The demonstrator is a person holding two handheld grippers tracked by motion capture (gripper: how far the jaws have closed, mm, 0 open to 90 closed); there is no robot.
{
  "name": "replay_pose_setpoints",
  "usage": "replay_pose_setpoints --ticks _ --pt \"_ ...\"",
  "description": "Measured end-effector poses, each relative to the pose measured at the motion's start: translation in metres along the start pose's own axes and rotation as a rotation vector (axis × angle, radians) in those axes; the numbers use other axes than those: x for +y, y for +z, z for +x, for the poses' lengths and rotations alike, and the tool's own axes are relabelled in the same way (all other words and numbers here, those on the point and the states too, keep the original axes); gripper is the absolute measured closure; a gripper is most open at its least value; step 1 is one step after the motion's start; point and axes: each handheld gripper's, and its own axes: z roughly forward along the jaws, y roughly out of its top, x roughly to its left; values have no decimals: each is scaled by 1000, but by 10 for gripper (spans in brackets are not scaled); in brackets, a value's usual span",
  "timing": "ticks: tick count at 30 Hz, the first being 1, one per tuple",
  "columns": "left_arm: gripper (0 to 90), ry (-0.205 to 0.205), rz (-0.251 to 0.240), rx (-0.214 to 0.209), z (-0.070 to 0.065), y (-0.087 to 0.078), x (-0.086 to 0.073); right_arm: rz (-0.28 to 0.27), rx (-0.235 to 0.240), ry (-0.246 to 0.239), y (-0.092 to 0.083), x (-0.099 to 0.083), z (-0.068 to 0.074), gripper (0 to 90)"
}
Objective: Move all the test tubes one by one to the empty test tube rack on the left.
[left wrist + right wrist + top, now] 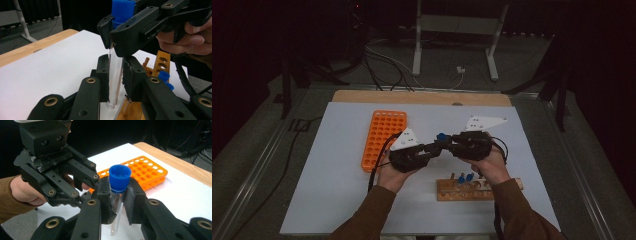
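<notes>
Above a white table [337,200] in a dark room, both grippers clamp one clear tube [115,75]: the right gripper [119,195] under its blue cap [120,178], the left gripper [116,77] lower down. The high view blurs the tube itself; a wooden rack [462,191] sits partly behind the hands.

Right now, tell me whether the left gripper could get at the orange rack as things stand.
Probably not yet. The left gripper is shut on the test tube, which the right gripper also clamps below its blue cap. The orange rack lies close beside it, with bare table between.
</notes>
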Motion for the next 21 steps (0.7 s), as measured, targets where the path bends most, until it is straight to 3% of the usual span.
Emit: replay_pose_setpoints --ticks 4,8,13,17,21 --pt "778 9 2 3 -1 0 0 1 4 0 0 0 0 739" --pt "779 -3 4 21 2 -2 -1 -3 28 6 -2 -1 -1 575" --pt "779 -20 3 48 7 -9 -4 -28 -3 18 -7 -2 -3 331" --pt "779 -31 -4 61 11 -16 -9 -29 -62 22 -10 -4 -5 149" --pt "779 -34 -15 79 13 -26 -11 -25 -92 36 -14 -10 -10 68"
